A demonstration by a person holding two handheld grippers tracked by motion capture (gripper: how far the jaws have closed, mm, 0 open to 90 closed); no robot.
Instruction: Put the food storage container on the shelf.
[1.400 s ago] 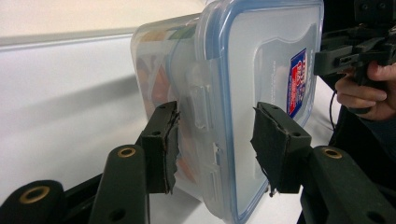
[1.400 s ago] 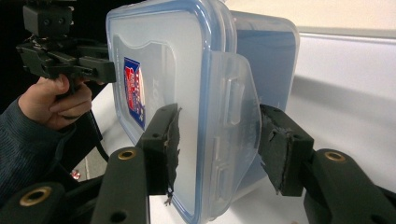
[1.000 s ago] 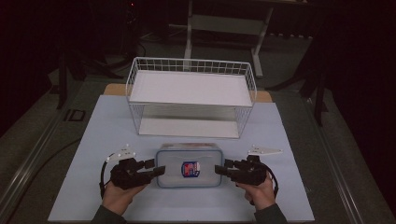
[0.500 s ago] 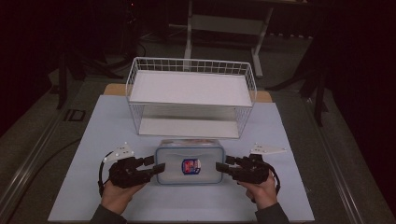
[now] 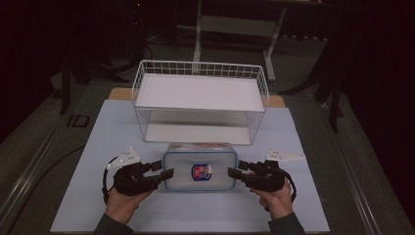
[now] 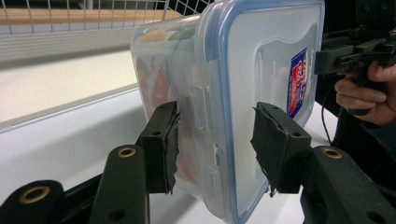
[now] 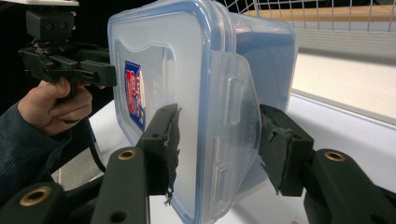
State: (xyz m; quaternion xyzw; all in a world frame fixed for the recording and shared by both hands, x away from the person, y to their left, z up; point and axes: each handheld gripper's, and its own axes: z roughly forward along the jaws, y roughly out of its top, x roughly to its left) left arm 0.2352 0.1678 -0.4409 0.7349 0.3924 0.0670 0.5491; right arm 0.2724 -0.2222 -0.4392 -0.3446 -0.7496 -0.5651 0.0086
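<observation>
High view: clear lidded container just in front of wire rack, left tool and right tool flanking its ends, jaws apart, unclamped.

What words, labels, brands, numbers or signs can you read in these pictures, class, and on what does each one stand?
Nothing can be read.
Red, white and blue sticker on the lid of the plastic container: print too blurred to read.
</observation>
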